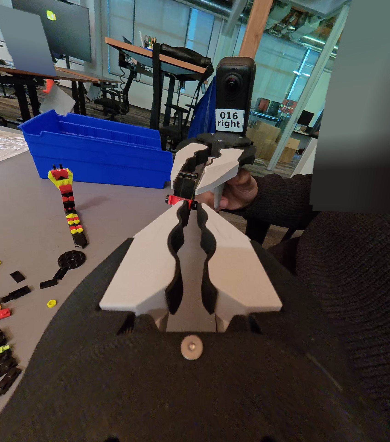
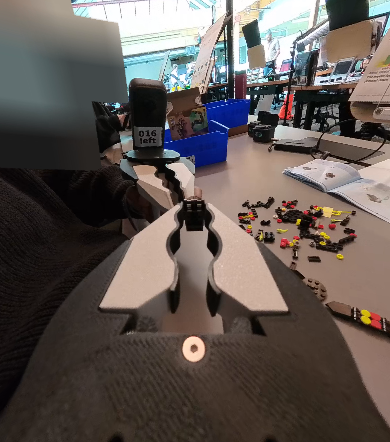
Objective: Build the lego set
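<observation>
Two handheld claws meet tip to tip above a smooth grey table [image 1: 9,215], each with pale angular fingers lined with wavy black pads.

The left claw [image 1: 187,205] is clenched on a small red piece [image 1: 173,199], a short bar with black round ends, pinched at the very tips. The right claw [image 2: 192,210] is clenched on a blocky black piece [image 2: 193,216] with studs on top. The two pieces touch; the black one sits directly above the red one. A hand [image 1: 239,191] in a dark ribbed knit sleeve grips the right claw's handle.

On the table to the left of the claws lies a long flat strip [image 1: 69,208] of black plates topped with glossy red tiles and yellow round studs, widening to a yellow, red-centred head at its far end. Just near of it sits a round black studded plate [image 1: 71,260]. Loose pieces [image 2: 308,227], small and black, red and yellow, lie scattered farther left. Beyond them an open booklet [image 2: 347,186] lies flat. A blue plastic bin [image 1: 98,150] with ribbed walls stands at the far side.
</observation>
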`<state>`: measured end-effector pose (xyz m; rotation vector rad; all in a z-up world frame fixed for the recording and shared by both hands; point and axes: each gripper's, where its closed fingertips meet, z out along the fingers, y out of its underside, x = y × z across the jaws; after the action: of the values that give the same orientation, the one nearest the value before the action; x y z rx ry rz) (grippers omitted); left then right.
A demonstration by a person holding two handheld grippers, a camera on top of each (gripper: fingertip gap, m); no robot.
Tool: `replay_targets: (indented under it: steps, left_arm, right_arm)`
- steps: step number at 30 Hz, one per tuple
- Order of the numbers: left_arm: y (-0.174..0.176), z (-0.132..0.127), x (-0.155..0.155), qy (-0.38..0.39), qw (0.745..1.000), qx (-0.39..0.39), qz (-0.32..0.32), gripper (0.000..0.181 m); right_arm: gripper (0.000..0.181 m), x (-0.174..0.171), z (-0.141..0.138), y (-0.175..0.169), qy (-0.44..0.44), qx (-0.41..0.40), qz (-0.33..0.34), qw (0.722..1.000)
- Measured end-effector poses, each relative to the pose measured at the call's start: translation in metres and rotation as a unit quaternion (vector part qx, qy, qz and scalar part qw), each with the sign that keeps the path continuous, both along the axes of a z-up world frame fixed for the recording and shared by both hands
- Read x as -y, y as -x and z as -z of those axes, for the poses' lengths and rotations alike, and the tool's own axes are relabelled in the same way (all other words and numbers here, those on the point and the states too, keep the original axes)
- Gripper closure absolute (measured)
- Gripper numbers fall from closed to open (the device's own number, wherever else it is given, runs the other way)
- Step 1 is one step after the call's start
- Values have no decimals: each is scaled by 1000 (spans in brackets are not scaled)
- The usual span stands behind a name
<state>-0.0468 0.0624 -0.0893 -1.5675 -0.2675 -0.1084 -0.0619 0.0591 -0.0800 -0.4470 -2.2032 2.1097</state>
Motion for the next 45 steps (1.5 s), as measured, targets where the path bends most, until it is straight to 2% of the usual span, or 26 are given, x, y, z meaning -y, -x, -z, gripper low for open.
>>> replay_targets:
  steps: [16,22,25,30,33,36,43,45]
  left_arm:
    - [2,-1,-1,14,998,-42,-38,177]
    - [2,-5,-1,-5,997,-53,-49,174]
    - [-1,-6,0,-14,997,-59,-45,156]
    - [6,4,-2,0,999,-10,-41,139]
    - [1,2,-4,-17,999,28,-16,140]
    - [-4,0,-4,-24,999,39,7,163]
    - [-5,-1,-4,-22,999,25,4,167]
    - [-2,-3,-3,-25,999,23,-7,167]
  right_arm:
    - [167,0,-1,2,7,3,9,1000]
    - [167,-1,-5,3,18,5,10,1000]
    - [167,-3,-9,3,34,14,8,999]
    - [168,-5,-15,0,74,48,-19,996]
    - [168,-2,-14,-5,82,64,-41,994]
    - [168,0,-13,-8,81,63,-51,993]
    - [168,0,-16,-9,92,67,-57,992]
    - [152,0,-18,-10,100,65,-58,991]
